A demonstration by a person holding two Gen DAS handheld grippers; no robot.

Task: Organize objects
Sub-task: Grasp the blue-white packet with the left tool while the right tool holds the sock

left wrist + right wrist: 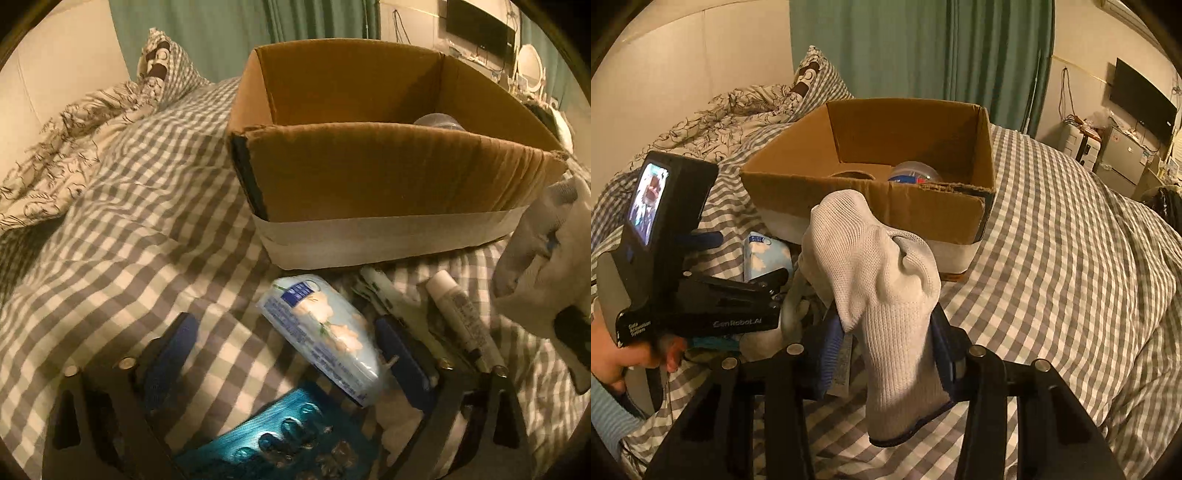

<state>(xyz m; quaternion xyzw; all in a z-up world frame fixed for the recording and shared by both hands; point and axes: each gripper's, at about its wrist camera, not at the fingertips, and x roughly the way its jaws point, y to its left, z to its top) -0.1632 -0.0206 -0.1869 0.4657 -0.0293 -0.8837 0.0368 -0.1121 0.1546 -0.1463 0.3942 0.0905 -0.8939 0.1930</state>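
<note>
A pale blue tissue pack [321,339] lies on the checked bed sheet [129,229], just in front of the open cardboard box [369,177]. My left gripper [286,358] stands open around the pack; the right pad is close beside it and the left pad [170,354] is well clear. My right gripper [888,350] is shut on a white knit glove [882,280], held up near the box [886,206]. The same glove [543,266] shows at the right edge of the left wrist view. The tissue pack [764,258] lies beyond the left gripper's body [683,295].
Two white tubes [458,314] [388,295] and a teal blister pack [280,435] lie by the tissue pack. A clear plastic container [912,173] sits in the box. A rumpled patterned duvet [713,118] and a pillow [812,77] lie behind. Bare sheet [1071,258] spreads right.
</note>
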